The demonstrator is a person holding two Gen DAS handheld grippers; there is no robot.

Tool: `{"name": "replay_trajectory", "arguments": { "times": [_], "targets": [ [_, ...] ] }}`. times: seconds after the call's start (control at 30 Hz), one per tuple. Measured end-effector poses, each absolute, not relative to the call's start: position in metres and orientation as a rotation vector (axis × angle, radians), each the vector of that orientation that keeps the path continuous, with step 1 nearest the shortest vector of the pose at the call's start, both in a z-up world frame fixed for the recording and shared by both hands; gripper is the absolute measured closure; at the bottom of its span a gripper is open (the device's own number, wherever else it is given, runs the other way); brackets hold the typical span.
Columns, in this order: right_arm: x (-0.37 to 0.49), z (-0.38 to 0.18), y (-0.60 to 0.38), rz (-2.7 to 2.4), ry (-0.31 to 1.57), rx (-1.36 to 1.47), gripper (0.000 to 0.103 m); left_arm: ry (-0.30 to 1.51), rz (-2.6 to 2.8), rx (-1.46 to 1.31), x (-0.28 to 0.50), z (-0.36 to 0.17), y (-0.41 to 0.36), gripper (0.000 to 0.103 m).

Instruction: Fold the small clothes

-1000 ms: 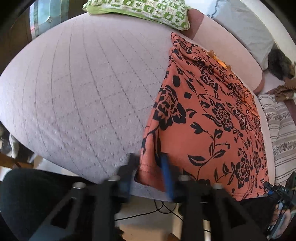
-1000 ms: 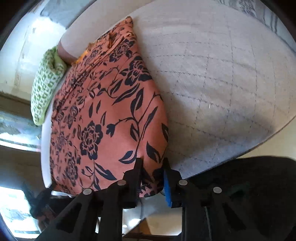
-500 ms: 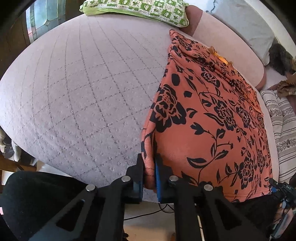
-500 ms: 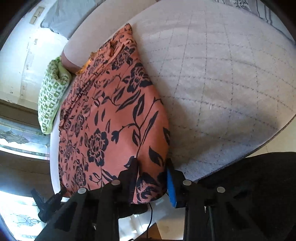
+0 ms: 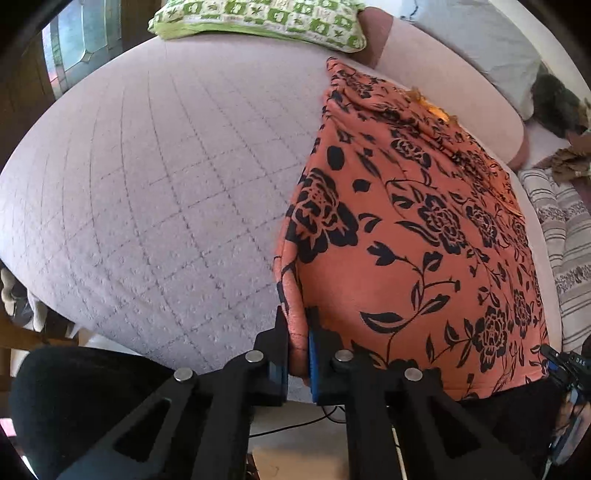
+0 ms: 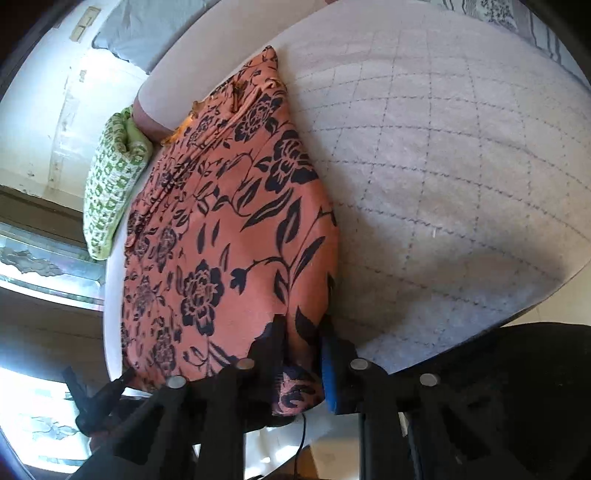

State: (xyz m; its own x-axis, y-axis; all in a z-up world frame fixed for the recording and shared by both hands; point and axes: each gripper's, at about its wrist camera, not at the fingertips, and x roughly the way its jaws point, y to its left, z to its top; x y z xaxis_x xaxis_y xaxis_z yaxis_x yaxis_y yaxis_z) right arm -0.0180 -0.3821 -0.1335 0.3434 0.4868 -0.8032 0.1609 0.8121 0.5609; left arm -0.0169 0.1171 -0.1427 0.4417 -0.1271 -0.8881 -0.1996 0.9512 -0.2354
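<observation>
An orange garment with black flowers [image 5: 406, 240] lies flat on the quilted lilac bed [image 5: 147, 184], its near hem at the bed's front edge. My left gripper [image 5: 296, 326] is shut on the garment's near left corner, with cloth pinched between the pads. In the right wrist view the same garment [image 6: 221, 240] runs away from me. My right gripper [image 6: 302, 334] has its jaws closing on the near right corner. The folded cloth fills the gap between them and hangs below the bed [image 6: 443, 166].
A green patterned pillow [image 5: 258, 18] lies at the bed's far end, with a grey pillow [image 5: 480, 48] beside it. A striped cloth [image 5: 565, 229] lies right of the garment. Dark trousers and floor show below the bed edge.
The left jaws went from apart around the corner to shut on it. The right jaws narrowed around the other corner. Neither hand shifted much.
</observation>
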Motion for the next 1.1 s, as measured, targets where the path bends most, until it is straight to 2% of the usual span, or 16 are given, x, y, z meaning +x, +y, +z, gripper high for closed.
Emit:
{"name": "replay_trajectory", "arguments": {
  "times": [0.13,0.3,0.53,0.57,0.6,0.63,0.67,0.7,0.93,1.03,1.1],
  "targets": [
    [-0.018,-0.12,-0.39,0.277,1.185,0.698,0.088,1.094,0.005,-0.424,-0.017,-0.131,0.126,0.096],
    [0.002,-0.085,-0.397,0.354,1.106,0.759,0.089,1.004,-0.068,-0.507,0.004,-0.085,0.133,0.096],
    [0.118,-0.027,-0.397,0.405,0.941,0.736,0.089,0.884,-0.165,-0.433,0.129,-0.025,0.126,0.096],
    [0.131,-0.024,-0.397,0.405,0.941,0.739,0.085,0.879,-0.165,-0.433,0.143,-0.025,0.121,0.096],
    [0.139,-0.024,-0.397,0.418,0.956,0.741,0.075,0.871,-0.183,-0.426,0.15,-0.025,0.116,0.095],
    [0.139,-0.026,-0.395,0.404,0.981,0.705,0.06,0.868,-0.189,-0.406,0.152,-0.027,0.111,0.095],
    [0.134,-0.031,-0.394,0.367,1.012,0.667,0.014,0.865,-0.184,-0.384,0.152,-0.032,0.104,0.095],
    [0.125,-0.039,-0.395,0.32,1.043,0.632,0.004,0.866,-0.181,-0.378,0.147,-0.039,0.101,0.095],
    [0.041,-0.117,-0.396,0.222,1.388,0.645,0.007,0.915,-0.132,-0.429,0.104,-0.069,0.124,0.095],
    [0.017,-0.131,-0.386,0.239,1.419,0.722,0.019,0.91,-0.125,-0.413,0.093,-0.066,0.13,0.095],
    [0.007,-0.14,-0.382,0.218,1.435,0.769,0.031,0.9,-0.133,-0.393,0.088,-0.065,0.129,0.095]
  ]
}}
